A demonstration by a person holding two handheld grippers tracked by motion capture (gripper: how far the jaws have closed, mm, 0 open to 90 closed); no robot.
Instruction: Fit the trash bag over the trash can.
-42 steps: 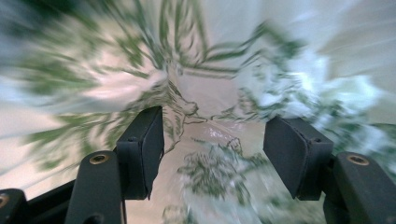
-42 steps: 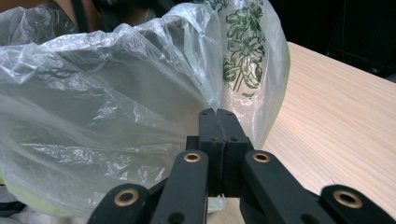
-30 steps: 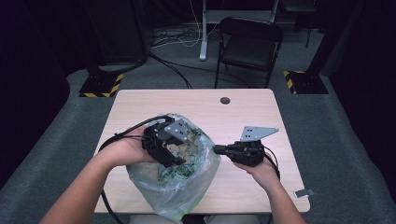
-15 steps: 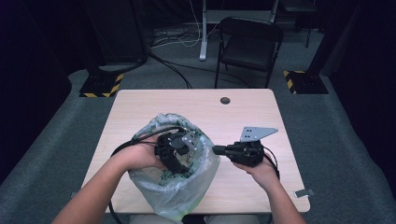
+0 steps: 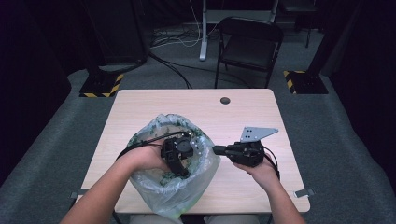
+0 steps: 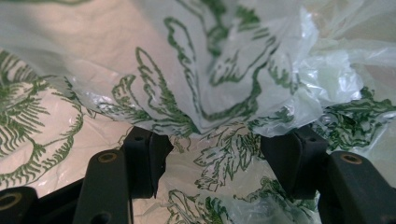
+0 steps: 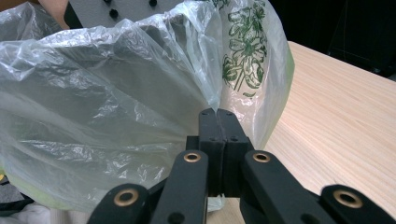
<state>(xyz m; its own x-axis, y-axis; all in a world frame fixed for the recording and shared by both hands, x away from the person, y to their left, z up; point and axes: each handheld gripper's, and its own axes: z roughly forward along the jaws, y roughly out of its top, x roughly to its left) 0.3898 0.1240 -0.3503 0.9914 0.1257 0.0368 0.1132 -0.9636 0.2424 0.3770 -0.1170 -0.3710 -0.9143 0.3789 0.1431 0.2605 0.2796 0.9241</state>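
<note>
Two grippers work one plastic bag at lower centre of the high view: the right gripper is clamped on its rim, holding the mouth open, while the left gripper, jaws parted and empty, reaches inside. Next move probably calls for closing on the crumpled film; any contents cannot be told.

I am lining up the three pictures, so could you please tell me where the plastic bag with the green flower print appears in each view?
High view: the plastic bag sits at the table's near edge, left of centre, with the left gripper reaching into its mouth.
Left gripper view: the bag's printed film spreads beyond the open jaws.
Right gripper view: the bag rises left of centre, its edge pinched by the right gripper.
Shared landmark: the green print.
</note>
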